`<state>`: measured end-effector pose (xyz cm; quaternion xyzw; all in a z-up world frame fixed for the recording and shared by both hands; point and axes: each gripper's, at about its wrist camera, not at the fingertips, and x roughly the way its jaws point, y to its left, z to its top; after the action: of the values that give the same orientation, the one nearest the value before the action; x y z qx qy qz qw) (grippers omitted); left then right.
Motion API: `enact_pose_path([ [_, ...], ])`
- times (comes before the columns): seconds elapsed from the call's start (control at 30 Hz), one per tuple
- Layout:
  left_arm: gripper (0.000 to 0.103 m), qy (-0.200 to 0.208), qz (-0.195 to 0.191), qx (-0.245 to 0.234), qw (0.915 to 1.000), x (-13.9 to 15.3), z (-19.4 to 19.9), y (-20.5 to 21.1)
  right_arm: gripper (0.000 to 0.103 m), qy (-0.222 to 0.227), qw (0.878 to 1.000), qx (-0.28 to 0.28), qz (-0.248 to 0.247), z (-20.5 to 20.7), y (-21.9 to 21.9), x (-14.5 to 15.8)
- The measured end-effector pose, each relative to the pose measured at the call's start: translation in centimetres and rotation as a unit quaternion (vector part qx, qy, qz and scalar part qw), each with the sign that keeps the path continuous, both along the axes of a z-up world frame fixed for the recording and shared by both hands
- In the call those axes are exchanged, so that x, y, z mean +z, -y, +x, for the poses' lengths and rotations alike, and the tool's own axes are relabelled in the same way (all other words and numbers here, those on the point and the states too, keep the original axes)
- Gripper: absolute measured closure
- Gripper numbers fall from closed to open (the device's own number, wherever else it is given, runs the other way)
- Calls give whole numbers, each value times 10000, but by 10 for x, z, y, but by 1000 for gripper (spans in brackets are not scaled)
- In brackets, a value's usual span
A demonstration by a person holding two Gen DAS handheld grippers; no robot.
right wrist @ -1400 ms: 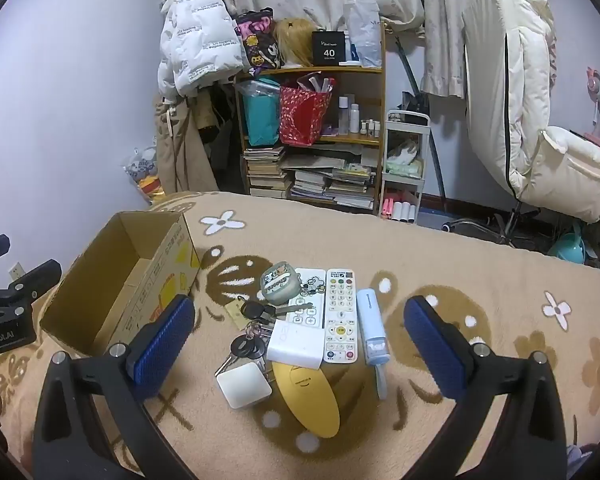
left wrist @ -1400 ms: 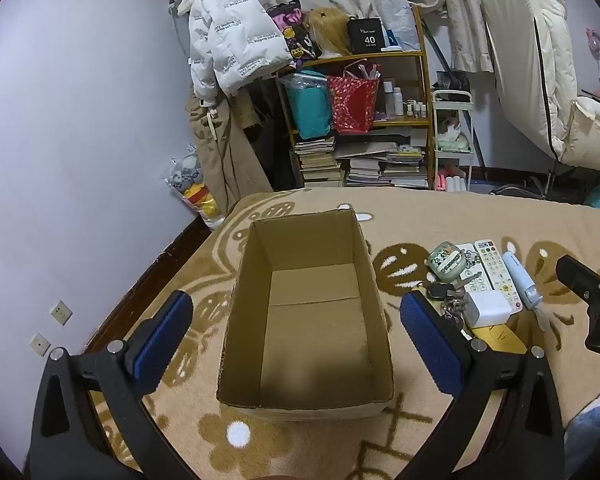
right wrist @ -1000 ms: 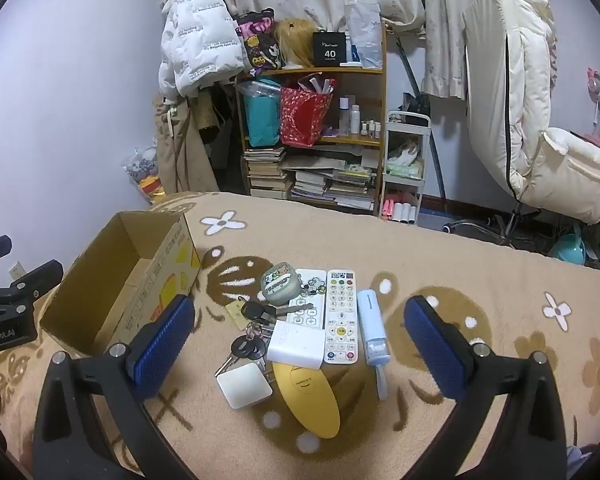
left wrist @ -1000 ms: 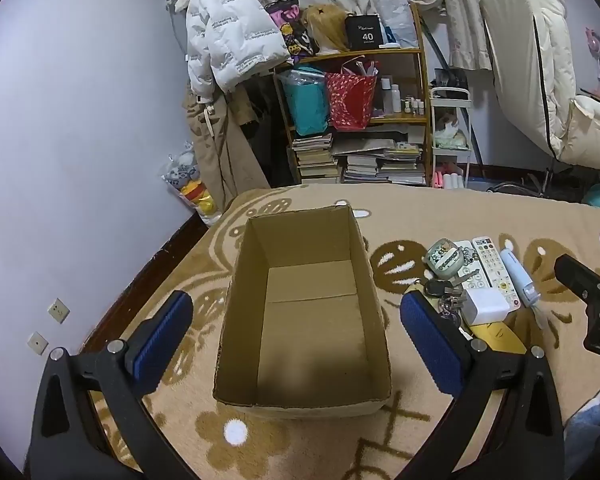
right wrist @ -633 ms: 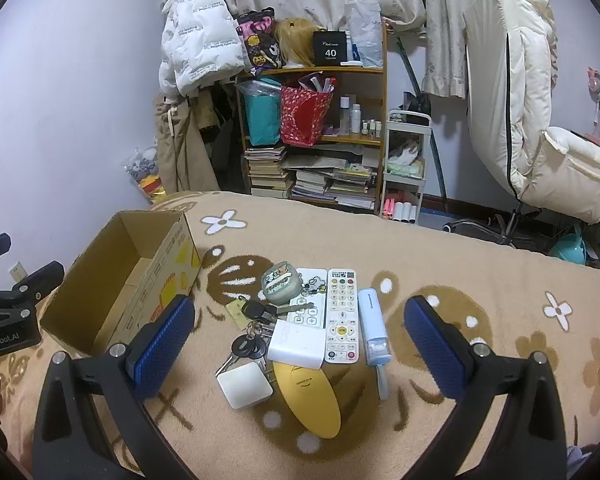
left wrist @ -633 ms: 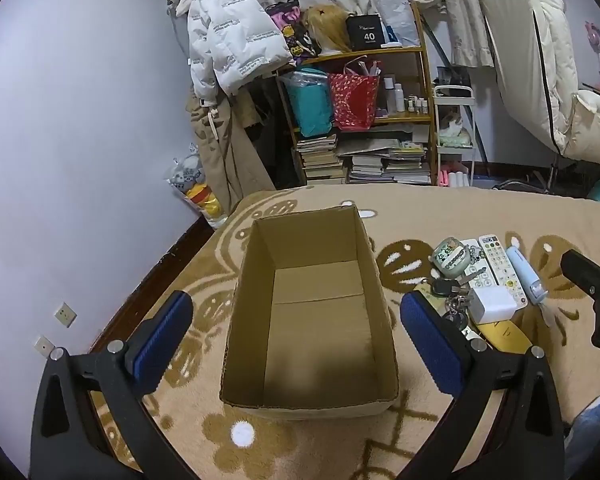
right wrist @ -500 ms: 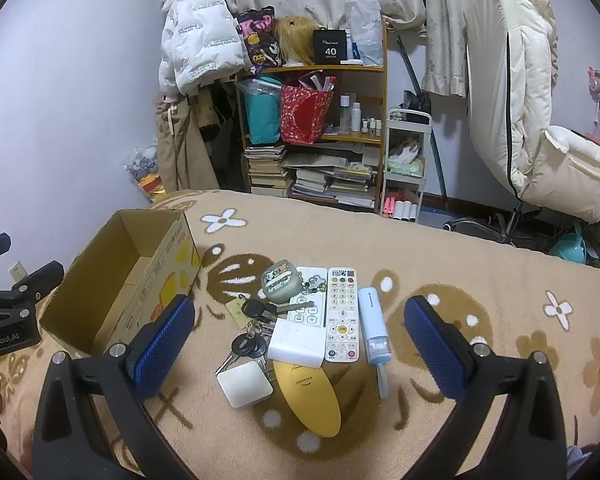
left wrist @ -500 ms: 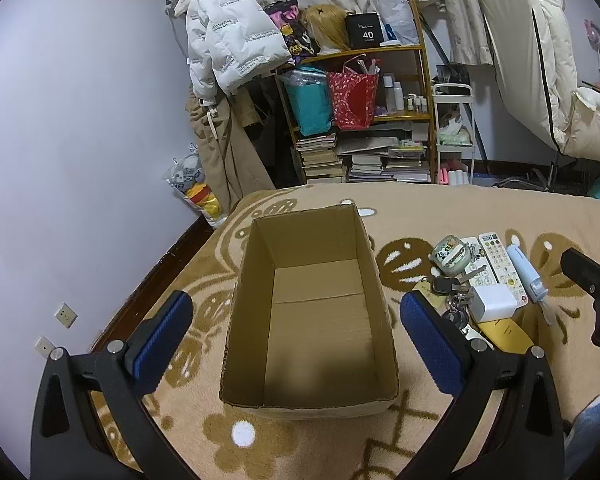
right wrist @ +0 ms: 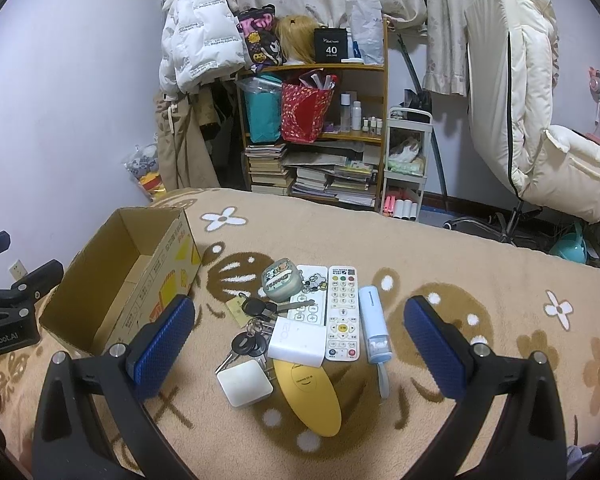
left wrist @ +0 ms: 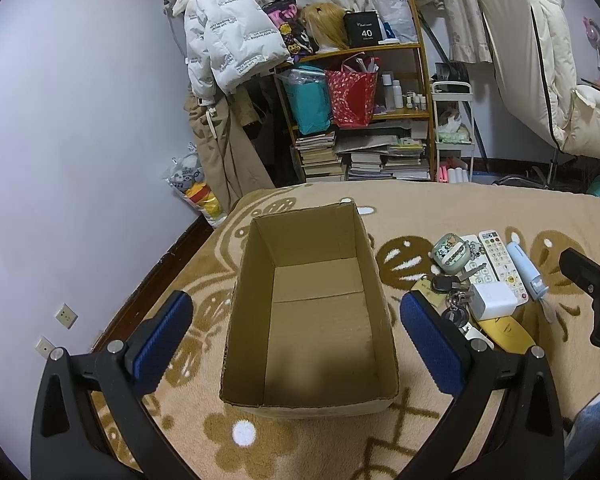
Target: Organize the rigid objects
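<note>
— Both grippers, left (left wrist: 296, 330) and right (right wrist: 298, 340), spread wide, gripping nothing.
— And the box (left wrist: 312, 308)?
— Bare inside, between the left fingers; remotes (right wrist: 342, 312), keys (right wrist: 248, 342) lie between the right's.

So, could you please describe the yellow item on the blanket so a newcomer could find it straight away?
Start at the open brown cardboard box on the tan flower-patterned blanket and look right to the cluster of small items. At its near edge lies the flat yellow oval case, partly tucked under the white rectangular charger block. It is the cluster's only yellow, oval piece.
</note>
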<state>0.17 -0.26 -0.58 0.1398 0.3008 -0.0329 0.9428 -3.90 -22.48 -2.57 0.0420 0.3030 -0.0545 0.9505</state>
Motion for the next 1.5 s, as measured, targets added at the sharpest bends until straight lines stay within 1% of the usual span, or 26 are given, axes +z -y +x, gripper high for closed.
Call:
enact_pose_path([
  [1.0,0,21,-28,69,10000,-2,1,-3,0,-25,10000,-3,-13,0,0,1],
  [1.5,0,4,-25,69,10000,-2,0,-4,0,-17,10000,-26,-2,0,-2,-4],
])
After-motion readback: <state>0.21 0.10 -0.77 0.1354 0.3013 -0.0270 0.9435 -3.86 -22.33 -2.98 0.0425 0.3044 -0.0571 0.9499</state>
